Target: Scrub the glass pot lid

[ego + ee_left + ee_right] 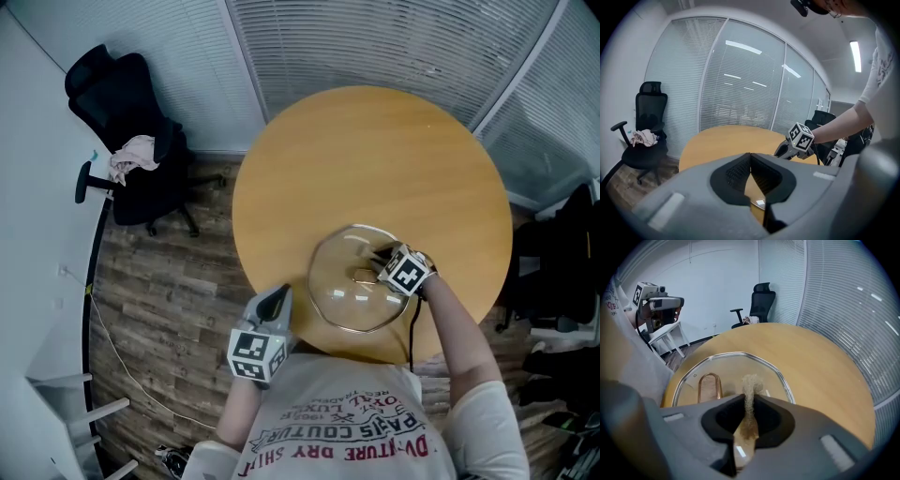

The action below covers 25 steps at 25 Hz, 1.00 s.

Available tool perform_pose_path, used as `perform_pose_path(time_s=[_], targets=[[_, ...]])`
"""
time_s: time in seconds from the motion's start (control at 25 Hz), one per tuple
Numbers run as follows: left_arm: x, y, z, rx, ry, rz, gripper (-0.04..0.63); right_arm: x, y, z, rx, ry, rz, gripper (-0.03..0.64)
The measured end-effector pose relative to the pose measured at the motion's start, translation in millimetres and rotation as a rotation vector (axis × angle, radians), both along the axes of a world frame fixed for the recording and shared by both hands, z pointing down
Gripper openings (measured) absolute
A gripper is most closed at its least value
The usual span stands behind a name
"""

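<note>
Glass pot lid [339, 286] lies flat on the near part of the round wooden bench [375, 159], with its copper-coloured loop handle [709, 386] on top. The right tool [380, 265] reaches over the lid from the right, forearm across the bench edge. Its jaws are clenched on a thin brownish scrub pad [749, 401], whose frayed tip sticks out over the glass beside the handle. The left tool [278, 298] is held just off the bench's near-left edge, apart from the lid, jaws pressed together on nothing. Only the right gripper view shows the pad. Around the bench are a wood-plank floor [159, 281], slatted blinds [394, 47] and a black office chair [127, 103] with a pinkish cloth [133, 157] on it.
</note>
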<state>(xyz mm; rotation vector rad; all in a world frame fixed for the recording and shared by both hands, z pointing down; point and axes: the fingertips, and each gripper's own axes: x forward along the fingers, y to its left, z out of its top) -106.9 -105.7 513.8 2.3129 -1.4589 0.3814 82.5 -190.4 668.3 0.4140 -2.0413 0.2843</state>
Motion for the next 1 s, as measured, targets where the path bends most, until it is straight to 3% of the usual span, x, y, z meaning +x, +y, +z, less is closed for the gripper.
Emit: perform_pose_path(time_s=[0.24, 0.6, 0.84, 1.0], targets=[[15.7, 12.8, -3.8, 0.005, 0.004, 0.014, 0.008, 21.0, 13.8, 0.3, 0.013, 0.003, 0.072, 0.058], [47.4, 44.5, -4.0, 0.006, 0.007, 0.034, 0.008, 38.8, 45.0, 1.3, 0.081, 0.075, 0.070, 0.058], [49.6, 61.8, -0.8, -0.004, 0.011, 0.024, 0.008, 41.4, 63.4, 1.2, 0.113, 0.089, 0.151, 0.058], [51.1, 68.9, 3.0, -0.017, 0.023, 0.022, 0.008, 40.0, 74.5, 0.5, 0.074, 0.068, 0.217, 0.058]])
